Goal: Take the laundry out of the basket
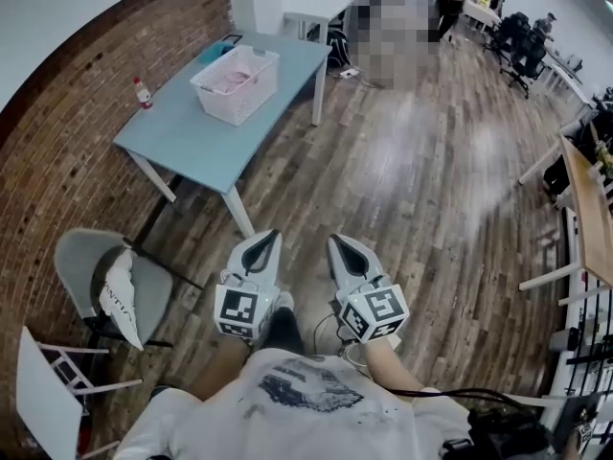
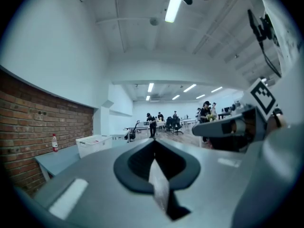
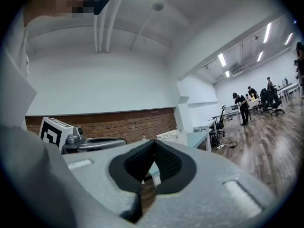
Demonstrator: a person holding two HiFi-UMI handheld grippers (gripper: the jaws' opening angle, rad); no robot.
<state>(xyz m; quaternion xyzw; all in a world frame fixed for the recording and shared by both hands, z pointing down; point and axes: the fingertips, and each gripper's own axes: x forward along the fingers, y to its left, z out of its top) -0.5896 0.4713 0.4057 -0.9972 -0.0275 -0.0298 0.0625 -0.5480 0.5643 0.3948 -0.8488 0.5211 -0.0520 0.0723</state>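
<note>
Well, I hold the left gripper point(image 1: 269, 236) and right gripper point(image 1: 336, 241) side by side, jaws closed on nothing, as nothing is within reach. The basket point(image 1: 251, 94) of pink laundry point(image 1: 230, 79) sits on the counter point(image 1: 187, 137), well ahead and left of the jaws.

Lattice plastic basket point(image 1: 230, 103) on smooth matt table point(image 1: 182, 137); glossy wood-plank floor point(image 1: 421, 190); rough brick wall point(image 1: 57, 161).

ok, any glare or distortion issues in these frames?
Head view: fisheye bows the brick wall, and there is a pale glare patch on the wood floor. Left gripper view: ceiling light blown out, black vignette at the corners. Right gripper view: same vignette and curved edges.
</note>
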